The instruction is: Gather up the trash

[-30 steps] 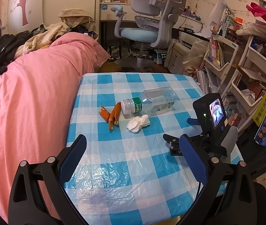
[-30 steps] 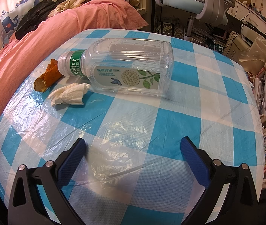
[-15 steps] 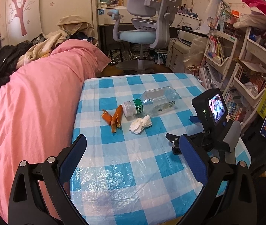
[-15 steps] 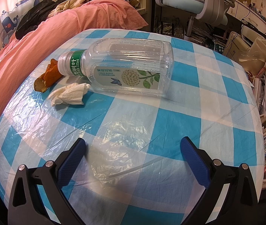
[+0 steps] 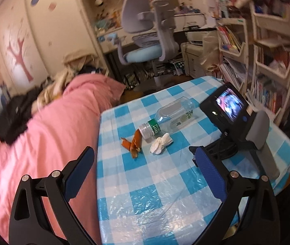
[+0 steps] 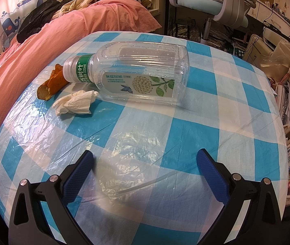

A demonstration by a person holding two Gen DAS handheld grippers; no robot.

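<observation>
An empty clear plastic bottle (image 6: 136, 73) with a green neck label lies on its side on the blue-and-white checked table (image 6: 196, 122). A crumpled white tissue (image 6: 75, 104) and orange peel (image 6: 52, 82) lie by its cap. All three show in the left wrist view: bottle (image 5: 171, 115), tissue (image 5: 161, 144), peel (image 5: 133, 145). My right gripper (image 6: 145, 163) is open and empty, low over the table in front of the bottle. My left gripper (image 5: 145, 161) is open and empty, raised and further back. The right gripper's body with its small screen (image 5: 229, 106) shows there, to the right of the bottle.
A bed with a pink cover (image 5: 42, 138) runs along the table's left side. A grey desk chair (image 5: 147, 36) stands behind the table. Shelves crammed with books (image 5: 267, 65) line the right side, close to the table edge.
My left gripper has lifted, pulled back and tilted, so the table and trash look smaller and slanted. My right gripper has stayed still. Nothing on the table has moved.
</observation>
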